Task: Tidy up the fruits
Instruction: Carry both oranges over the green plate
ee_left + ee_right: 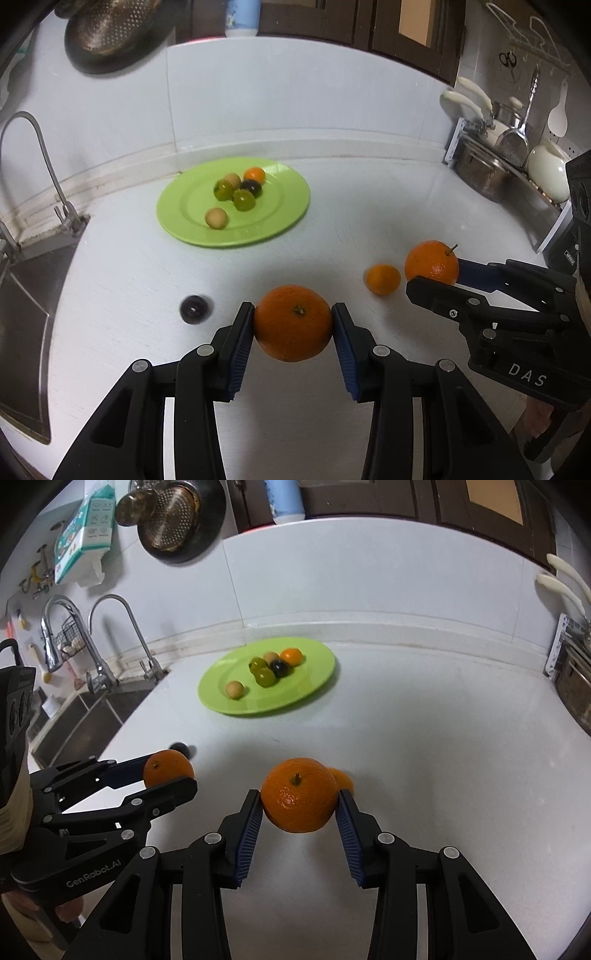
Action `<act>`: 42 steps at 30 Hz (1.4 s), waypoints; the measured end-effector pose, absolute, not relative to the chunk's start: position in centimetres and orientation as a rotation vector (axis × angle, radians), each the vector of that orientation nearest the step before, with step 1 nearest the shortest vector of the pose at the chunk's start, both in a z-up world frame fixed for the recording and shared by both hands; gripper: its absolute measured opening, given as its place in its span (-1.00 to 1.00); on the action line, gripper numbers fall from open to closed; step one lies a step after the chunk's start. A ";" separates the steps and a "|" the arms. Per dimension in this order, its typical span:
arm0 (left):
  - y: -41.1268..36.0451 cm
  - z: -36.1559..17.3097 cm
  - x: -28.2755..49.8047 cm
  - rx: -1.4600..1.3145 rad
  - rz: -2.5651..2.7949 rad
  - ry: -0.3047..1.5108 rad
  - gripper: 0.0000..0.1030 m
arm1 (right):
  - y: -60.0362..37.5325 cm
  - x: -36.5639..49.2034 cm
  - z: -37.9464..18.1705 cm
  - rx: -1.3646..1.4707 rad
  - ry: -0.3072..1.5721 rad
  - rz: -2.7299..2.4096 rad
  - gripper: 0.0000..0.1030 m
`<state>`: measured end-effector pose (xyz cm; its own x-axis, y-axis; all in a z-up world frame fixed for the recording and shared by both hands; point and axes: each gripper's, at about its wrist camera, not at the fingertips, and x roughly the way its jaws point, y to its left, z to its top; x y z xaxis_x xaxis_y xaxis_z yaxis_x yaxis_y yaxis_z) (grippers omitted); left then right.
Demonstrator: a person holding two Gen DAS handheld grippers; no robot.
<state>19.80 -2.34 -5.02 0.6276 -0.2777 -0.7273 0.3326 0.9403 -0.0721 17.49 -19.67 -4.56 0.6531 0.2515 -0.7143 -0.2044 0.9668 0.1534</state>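
1. My left fingers (293, 325) clamp one orange (293, 322), well short of the green plate (177, 218).
2. My right fingers (300, 799) grip another orange (299, 794), likely bound for that plate too.
3. A small orange (383, 278) and a dark fruit (194, 309) wait on the surface (369, 206), nearer me than the plate.

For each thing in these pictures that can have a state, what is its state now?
left gripper: shut on an orange
right gripper: shut on an orange
left orange: held, lifted off the counter
right orange: held between the fingers
small orange: loose on the counter
dark fruit: loose on the counter
green plate: holds six small fruits
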 end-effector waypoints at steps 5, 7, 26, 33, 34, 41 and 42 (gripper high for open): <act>-0.8 -3.9 20.1 0.079 -0.349 0.786 -0.19 | -18.1 17.9 -3.3 0.051 0.788 0.266 -0.19; -0.3 -3.5 20.3 0.083 -0.347 0.772 -0.19 | -17.5 18.1 -2.9 0.046 0.776 0.268 -0.19; 4.1 0.1 25.6 0.128 -0.365 0.647 -0.19 | -13.4 23.1 0.9 0.045 0.680 0.252 -0.19; 5.0 0.2 29.3 0.121 -0.380 0.663 -0.19 | -12.2 26.3 1.8 0.030 0.682 0.221 -0.19; 5.0 0.2 29.7 0.122 -0.386 0.663 -0.19 | -12.1 26.9 1.8 0.029 0.684 0.215 -0.19; 5.2 0.2 33.5 0.146 -0.377 0.670 -0.19 | -11.6 30.5 1.9 0.011 0.715 0.204 -0.19; 5.2 0.1 34.1 0.146 -0.376 0.677 -0.19 | -11.6 31.2 1.9 0.009 0.724 0.205 -0.19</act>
<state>34.14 5.16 0.08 0.7155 -0.2914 -0.6350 0.3850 0.9229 0.0103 31.24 -11.56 1.88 0.7299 0.1896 -0.6568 -0.1834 0.9799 0.0790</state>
